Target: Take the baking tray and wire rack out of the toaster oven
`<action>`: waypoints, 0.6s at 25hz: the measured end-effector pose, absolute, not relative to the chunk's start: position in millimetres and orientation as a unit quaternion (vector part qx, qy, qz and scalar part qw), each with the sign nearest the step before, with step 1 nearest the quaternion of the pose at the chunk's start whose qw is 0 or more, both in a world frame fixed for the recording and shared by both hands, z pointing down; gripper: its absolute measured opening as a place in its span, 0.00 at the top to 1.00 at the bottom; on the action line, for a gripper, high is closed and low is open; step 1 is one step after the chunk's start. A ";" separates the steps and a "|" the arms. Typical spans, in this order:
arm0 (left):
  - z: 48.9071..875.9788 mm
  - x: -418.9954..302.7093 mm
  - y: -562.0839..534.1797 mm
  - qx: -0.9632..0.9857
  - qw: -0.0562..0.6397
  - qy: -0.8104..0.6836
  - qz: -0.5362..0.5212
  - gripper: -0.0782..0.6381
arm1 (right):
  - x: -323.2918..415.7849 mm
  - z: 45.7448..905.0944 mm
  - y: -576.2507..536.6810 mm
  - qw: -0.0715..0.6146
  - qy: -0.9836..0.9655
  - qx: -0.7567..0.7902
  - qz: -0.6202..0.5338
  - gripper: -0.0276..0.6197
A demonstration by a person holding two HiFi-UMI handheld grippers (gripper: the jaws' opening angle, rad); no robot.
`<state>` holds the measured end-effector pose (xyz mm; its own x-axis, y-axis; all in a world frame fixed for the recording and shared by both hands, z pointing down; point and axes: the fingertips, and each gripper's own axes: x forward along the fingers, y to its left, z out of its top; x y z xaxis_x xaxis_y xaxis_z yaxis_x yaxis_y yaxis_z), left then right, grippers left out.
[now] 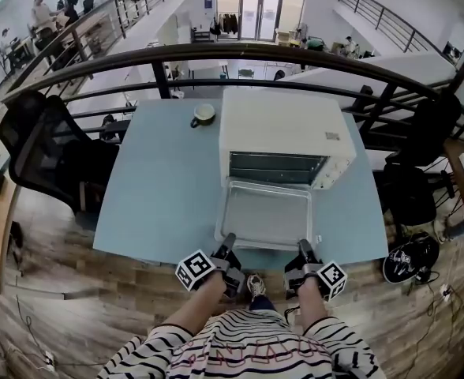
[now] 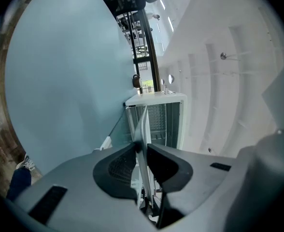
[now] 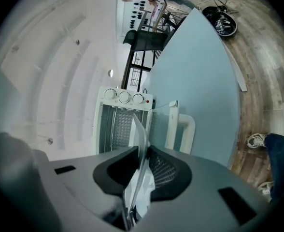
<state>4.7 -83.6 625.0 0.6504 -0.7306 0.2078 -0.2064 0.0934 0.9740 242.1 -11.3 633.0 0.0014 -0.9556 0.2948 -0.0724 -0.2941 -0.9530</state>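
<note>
A white toaster oven [image 1: 283, 136] stands on the pale blue table [image 1: 165, 188] with its door folded down. A shiny metal baking tray [image 1: 267, 212] is out in front of the opening, above the door. My left gripper [image 1: 228, 245] is shut on the tray's near left edge and my right gripper [image 1: 304, 248] on its near right edge. In the left gripper view the baking tray [image 2: 143, 129] runs edge-on between the pads of the left gripper [image 2: 141, 149]. The right gripper [image 3: 143, 151] likewise pinches the baking tray [image 3: 139, 134]. The wire rack [image 3: 119, 124] shows inside the oven.
A dark cup [image 1: 203, 115] sits left of the oven at the table's far side. A black office chair [image 1: 46, 148] stands left of the table, a curved railing [image 1: 295, 58] behind it. A helmet [image 1: 409, 259] lies on the floor at right. The oven door handle [image 3: 180, 129] juts forward.
</note>
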 end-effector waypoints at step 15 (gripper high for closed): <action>618.7 -138.9 -37.7 0.653 0.623 -0.370 -0.218 0.77 | 97.7 629.6 29.8 0.374 0.474 -0.566 -0.562 0.83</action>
